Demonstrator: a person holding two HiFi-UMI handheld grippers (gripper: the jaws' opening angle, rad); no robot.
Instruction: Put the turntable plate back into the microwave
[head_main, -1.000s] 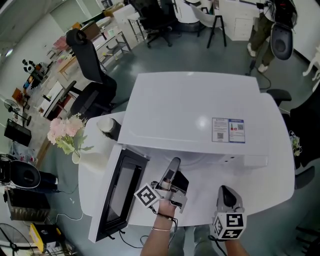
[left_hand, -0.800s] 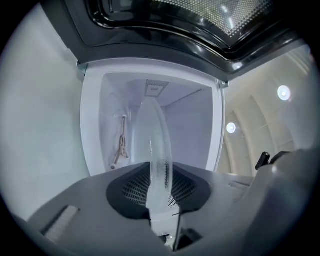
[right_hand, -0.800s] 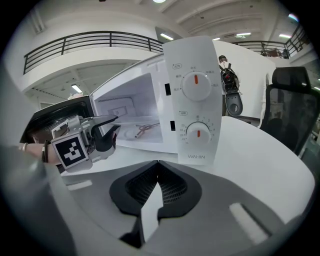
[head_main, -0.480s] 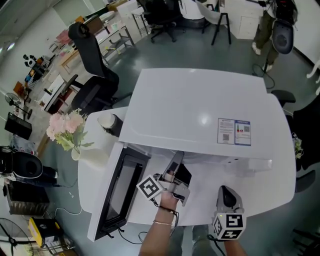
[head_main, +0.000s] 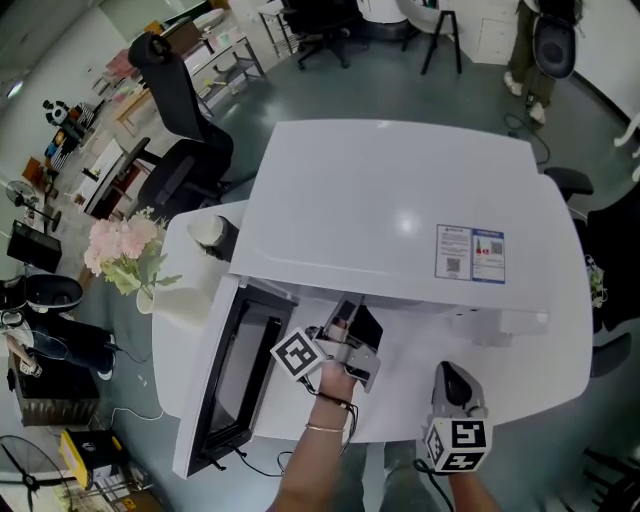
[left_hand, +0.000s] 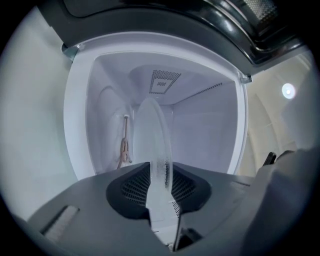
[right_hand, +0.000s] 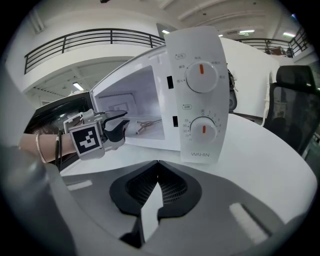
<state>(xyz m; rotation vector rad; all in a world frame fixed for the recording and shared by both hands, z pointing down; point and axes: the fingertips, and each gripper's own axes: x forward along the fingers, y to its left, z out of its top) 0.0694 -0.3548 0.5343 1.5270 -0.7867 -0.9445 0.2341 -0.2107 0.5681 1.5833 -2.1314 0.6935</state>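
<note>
A white microwave (head_main: 390, 210) stands on the round white table, its door (head_main: 235, 375) swung open to the left. My left gripper (head_main: 350, 325) is at the mouth of the cavity, shut on the rim of the clear glass turntable plate (left_hand: 152, 145). The plate stands edge-on between the jaws and reaches into the white cavity. Inside, a three-armed roller support (left_hand: 124, 147) lies on the cavity floor and also shows in the right gripper view (right_hand: 145, 123). My right gripper (head_main: 452, 385) hangs back near the table's front edge, shut and empty, facing the control panel (right_hand: 200, 95).
A vase of pink flowers (head_main: 125, 255) and a cup (head_main: 212, 235) sit on the table left of the microwave. A black office chair (head_main: 180, 150) stands beyond them. The table's rim (head_main: 540, 370) curves round to the right of my right gripper.
My left gripper has edged forward with the plate toward the microwave opening. The right gripper has stayed put.
</note>
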